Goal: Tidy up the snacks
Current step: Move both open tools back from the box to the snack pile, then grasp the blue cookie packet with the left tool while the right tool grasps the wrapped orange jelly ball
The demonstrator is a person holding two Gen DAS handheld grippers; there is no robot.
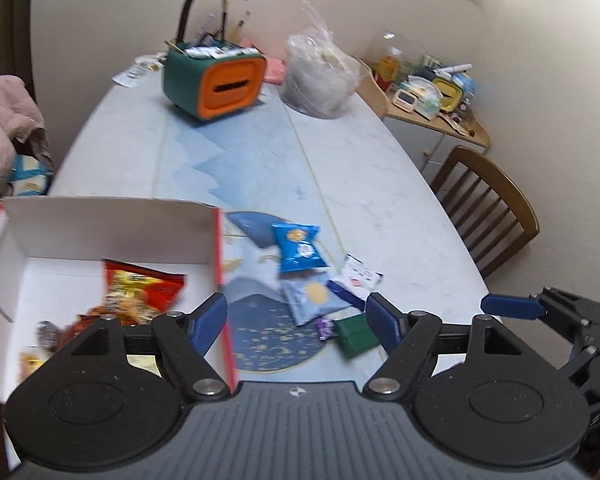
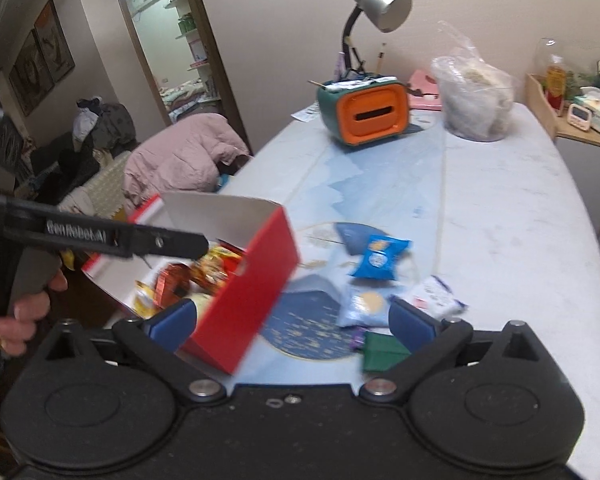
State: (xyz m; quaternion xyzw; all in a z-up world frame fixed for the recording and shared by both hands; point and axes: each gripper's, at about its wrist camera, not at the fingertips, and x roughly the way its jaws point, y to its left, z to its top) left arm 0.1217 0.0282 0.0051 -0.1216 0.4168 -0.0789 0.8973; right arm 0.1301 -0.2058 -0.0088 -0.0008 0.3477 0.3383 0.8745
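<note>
Left gripper (image 1: pixel 296 320), lower frame: fingers (image 1: pixel 210 322) apart, empty. Right gripper (image 2: pixel 292 326): fingers (image 2: pixel 172 320) spread wide, empty. Red box (image 2: pixel 256 280), left of centre on counter (image 1: pixel 380 168), holding red snack bag (image 1: pixel 140 292). Right of box: blue packet (image 1: pixel 298 248), pale-blue packet (image 1: pixel 312 300), white packet (image 1: pixel 360 272), green packet (image 1: pixel 354 336).

Black two-finger tools with blue pads: left gripper (image 1: pixel 296 316) on a ribbed grey base beside the red box (image 1: pixel 228 336), round black discs either side, silver pivot screws. Right gripper (image 2: pixel 294 322) alike, base black. White lettering along the other tool's black arm above that box.
</note>
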